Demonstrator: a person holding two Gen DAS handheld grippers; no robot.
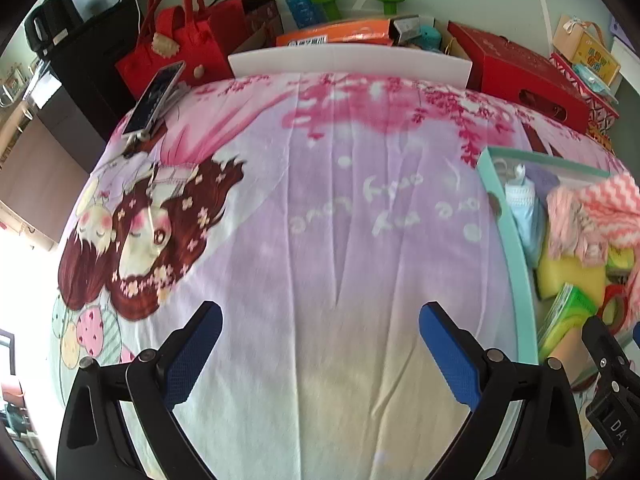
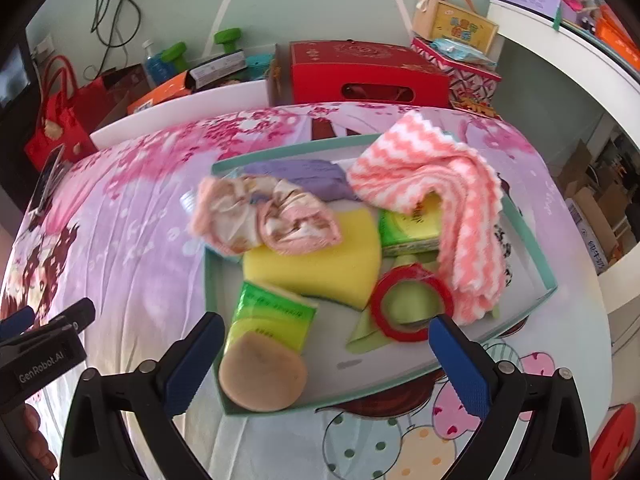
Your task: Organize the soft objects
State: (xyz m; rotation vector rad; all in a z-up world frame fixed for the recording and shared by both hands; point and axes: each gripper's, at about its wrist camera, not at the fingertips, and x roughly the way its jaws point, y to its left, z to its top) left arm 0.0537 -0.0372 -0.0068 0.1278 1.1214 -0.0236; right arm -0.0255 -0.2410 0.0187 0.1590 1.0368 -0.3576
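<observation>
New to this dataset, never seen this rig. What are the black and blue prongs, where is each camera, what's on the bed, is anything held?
There is no robot. A person holds a two-finger grasping tool in each hand, and each tool carries a fisheye camera looking forward along its fingers.

The left wrist view shows the left tool over a bare stretch of the pink and purple cartoon bedsheet. The right wrist view shows the right tool over a shallow teal-rimmed tray.

In the tray lie a pink and white zigzag cloth, a yellow sponge block, a crumpled pale pink fabric piece, a folded purple cloth, two green tissue packs, a red tape roll and a round tan puff.

Both tools are open and hold nothing.
</observation>
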